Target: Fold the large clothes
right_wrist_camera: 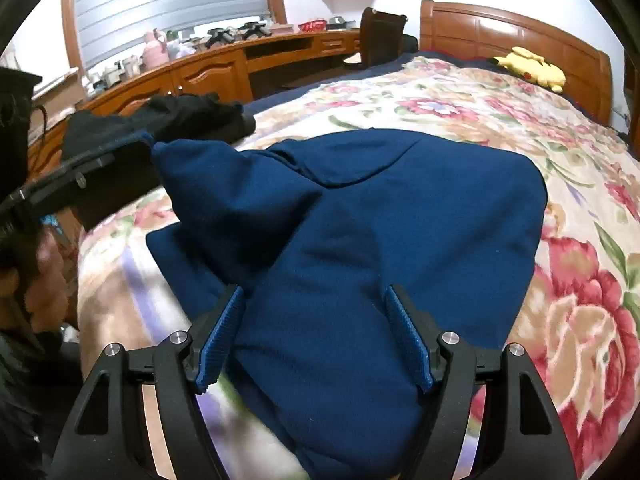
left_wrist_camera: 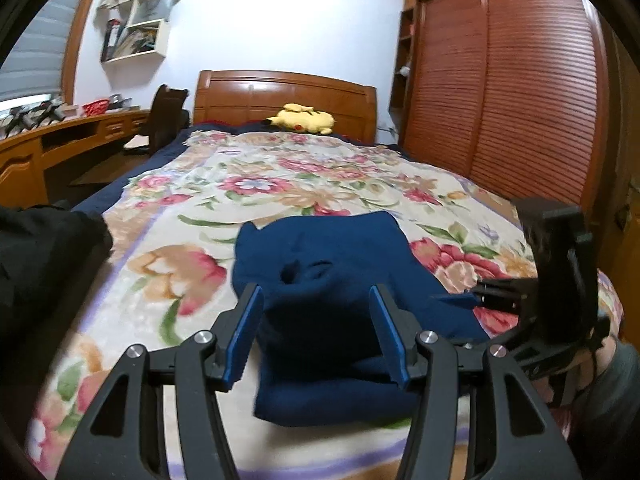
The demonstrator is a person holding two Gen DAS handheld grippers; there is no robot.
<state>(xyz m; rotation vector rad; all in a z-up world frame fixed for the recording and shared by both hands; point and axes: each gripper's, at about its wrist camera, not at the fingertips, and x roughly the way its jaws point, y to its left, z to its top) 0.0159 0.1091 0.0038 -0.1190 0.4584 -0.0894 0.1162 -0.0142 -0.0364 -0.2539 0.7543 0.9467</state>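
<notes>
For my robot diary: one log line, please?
left tool: open | right tool: open | blue garment: bunched on bed, half-folded

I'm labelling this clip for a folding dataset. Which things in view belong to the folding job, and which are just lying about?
Part of the job:
- navy blue garment, bunched on the floral blanket
- left claw and right claw, both open over it

Just lying about:
- black clothing at the bed's edge, possibly next
- yellow plush toy by the headboard
- desk clutter
</notes>
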